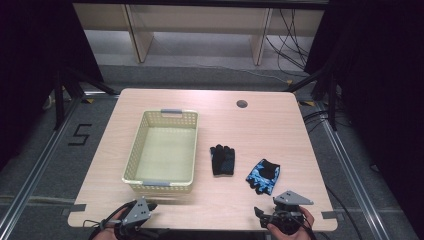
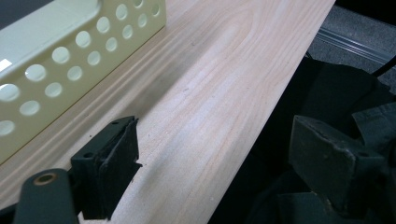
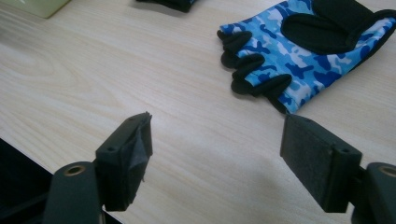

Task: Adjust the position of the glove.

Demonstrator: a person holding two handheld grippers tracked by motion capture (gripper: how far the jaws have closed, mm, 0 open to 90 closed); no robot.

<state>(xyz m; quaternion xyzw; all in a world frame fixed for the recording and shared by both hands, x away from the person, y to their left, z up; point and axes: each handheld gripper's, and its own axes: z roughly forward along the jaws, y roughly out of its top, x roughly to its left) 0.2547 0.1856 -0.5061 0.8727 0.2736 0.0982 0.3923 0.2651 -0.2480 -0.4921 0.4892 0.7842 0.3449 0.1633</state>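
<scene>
A: Why do both grippers sit at the near table edge?

B: Probably staging. The right gripper [image 3: 217,158] gapes wide and empty, aimed at the blue camouflage glove [image 1: 263,175] just ahead. The left gripper [image 2: 210,163] is also spread, gripping nothing, beside the cream perforated basket [image 1: 132,160].

A: And the black glove [image 1: 222,159]?

B: Between basket and blue glove. Pale wooden table [image 1: 270,130]; dim room behind, hard to read.

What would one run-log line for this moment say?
left hand-held gripper: open, empty, by basket | right hand-held gripper: open, empty, near blue glove | black glove: flat on table
</scene>
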